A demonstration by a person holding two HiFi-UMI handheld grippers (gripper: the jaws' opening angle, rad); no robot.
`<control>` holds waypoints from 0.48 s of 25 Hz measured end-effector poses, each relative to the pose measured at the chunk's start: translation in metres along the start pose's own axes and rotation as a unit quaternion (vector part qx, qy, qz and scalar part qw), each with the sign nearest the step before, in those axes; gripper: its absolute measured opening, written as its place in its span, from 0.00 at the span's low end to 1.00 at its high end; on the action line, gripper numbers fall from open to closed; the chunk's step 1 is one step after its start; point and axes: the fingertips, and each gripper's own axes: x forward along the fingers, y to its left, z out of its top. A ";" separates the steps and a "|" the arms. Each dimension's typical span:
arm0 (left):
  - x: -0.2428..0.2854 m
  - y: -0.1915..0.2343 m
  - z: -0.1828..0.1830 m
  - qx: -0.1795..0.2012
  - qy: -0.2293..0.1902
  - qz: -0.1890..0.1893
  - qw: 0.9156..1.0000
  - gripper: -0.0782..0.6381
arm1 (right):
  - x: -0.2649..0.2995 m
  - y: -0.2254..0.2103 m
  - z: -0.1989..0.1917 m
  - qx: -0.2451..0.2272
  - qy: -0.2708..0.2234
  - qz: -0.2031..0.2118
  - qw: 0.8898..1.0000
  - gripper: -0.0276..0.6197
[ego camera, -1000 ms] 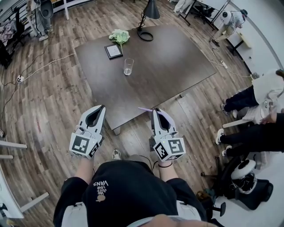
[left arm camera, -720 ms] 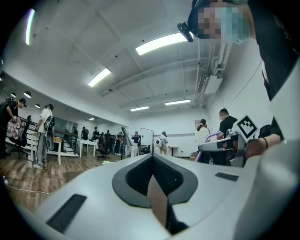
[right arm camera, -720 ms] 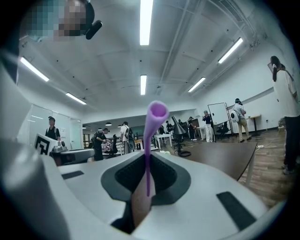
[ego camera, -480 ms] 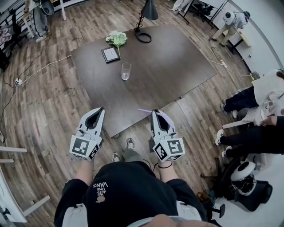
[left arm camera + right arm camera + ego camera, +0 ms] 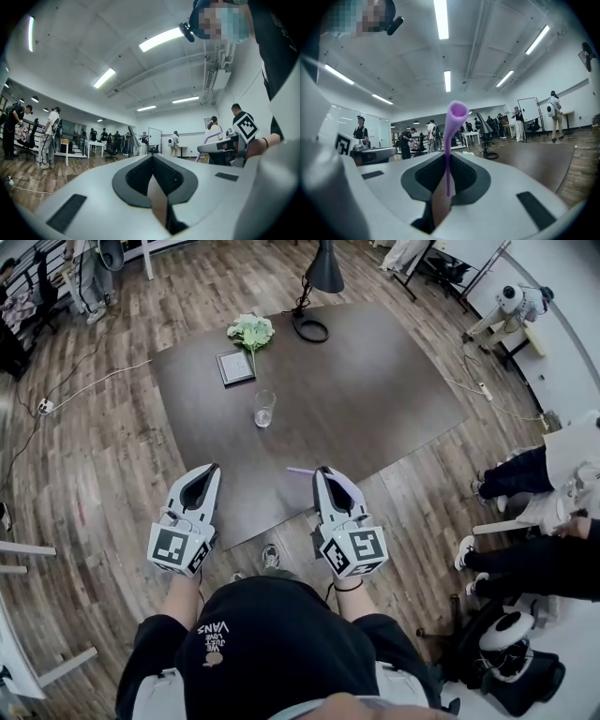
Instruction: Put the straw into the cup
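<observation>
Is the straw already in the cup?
No, the straw is clamped in the right gripper, while the cup stands apart on the table with no straw in it.

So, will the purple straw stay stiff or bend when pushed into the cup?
Probably light and slightly flexible: the straw is thin and sticks out well past the right gripper. Looking smooth, it could slip or pivot if its tip catches the cup rim.
</observation>
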 end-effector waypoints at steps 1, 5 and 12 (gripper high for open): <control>0.005 0.001 0.001 0.001 -0.001 0.005 1.000 0.12 | 0.005 -0.004 0.002 0.000 0.001 0.006 1.000 0.11; 0.021 0.003 0.003 0.003 -0.001 0.021 1.000 0.12 | 0.022 -0.019 0.009 0.000 -0.001 0.024 1.000 0.11; 0.033 0.017 -0.002 0.003 0.007 0.032 0.999 0.12 | 0.054 -0.024 0.006 0.006 0.004 0.039 0.999 0.11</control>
